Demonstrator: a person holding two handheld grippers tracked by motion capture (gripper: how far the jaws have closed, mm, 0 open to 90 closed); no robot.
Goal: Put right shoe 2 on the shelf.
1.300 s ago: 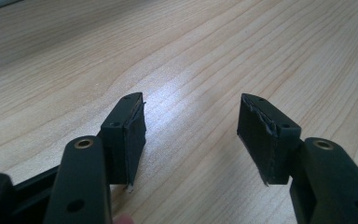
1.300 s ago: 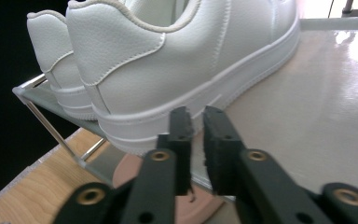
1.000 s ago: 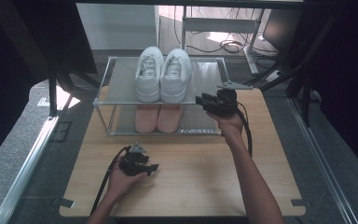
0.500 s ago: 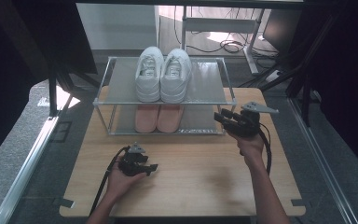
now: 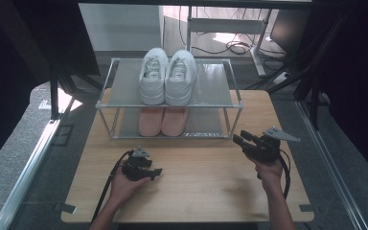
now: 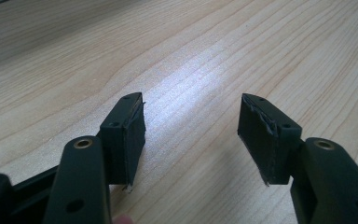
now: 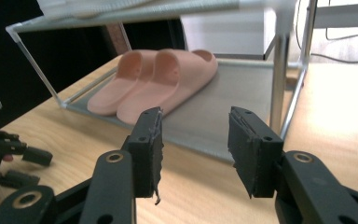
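The right gripper [image 5: 243,141] hangs over the right part of the wooden desk [image 5: 206,191], just in front of the right front leg of the two-level metal rack [image 5: 220,96]. Its jaws are spread and have just been opening, and nothing is between them. In the right gripper view they point at the lower shelf of the rack, where the pair of pink slippers [image 7: 154,81] lies side by side, well apart from the jaws.

In the high view the slippers [image 5: 163,120] are under the pair of white sneakers [image 5: 167,75], which stands on the top shelf with the toes toward the person.

The left gripper [image 5: 154,172] rests low on the desk at the left front, held in the left hand [image 5: 124,184]. Its jaws are also spread, with only bare wood between them in the left gripper view.
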